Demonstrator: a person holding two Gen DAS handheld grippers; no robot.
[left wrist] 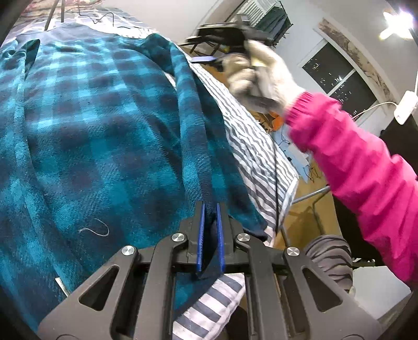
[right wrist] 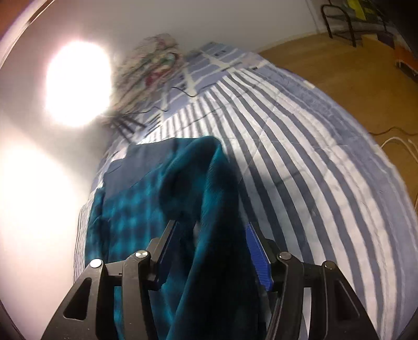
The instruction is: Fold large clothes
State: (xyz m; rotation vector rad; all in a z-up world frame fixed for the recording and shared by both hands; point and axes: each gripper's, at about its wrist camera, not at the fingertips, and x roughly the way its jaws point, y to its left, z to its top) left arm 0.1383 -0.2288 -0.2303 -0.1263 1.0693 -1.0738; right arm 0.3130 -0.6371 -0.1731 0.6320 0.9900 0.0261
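Note:
A large teal and navy checked fleece garment (left wrist: pixel 91 125) lies spread on a bed with a striped cover (left wrist: pixel 250 130). My left gripper (left wrist: pixel 210 209) is shut on a fold at the garment's right edge, the cloth pinched between its blue pads. In the left wrist view my right gripper (left wrist: pixel 209 58) shows blurred above the bed's far side, held by a gloved hand with a pink sleeve. In the right wrist view my right gripper (right wrist: pixel 211 227) is open, its jaws wide apart, with a fold of the garment (right wrist: pixel 209 188) lying between them. The cloth there is blurred.
The striped bed cover (right wrist: pixel 313 162) extends to the right, with wooden floor (right wrist: pixel 339 68) beyond it. A bright lamp glare (right wrist: pixel 78 83) fills the left. A black cable (right wrist: pixel 183 91) lies on the bed's far end. A window (left wrist: pixel 337 70) and black rack (left wrist: pixel 271 23) stand behind.

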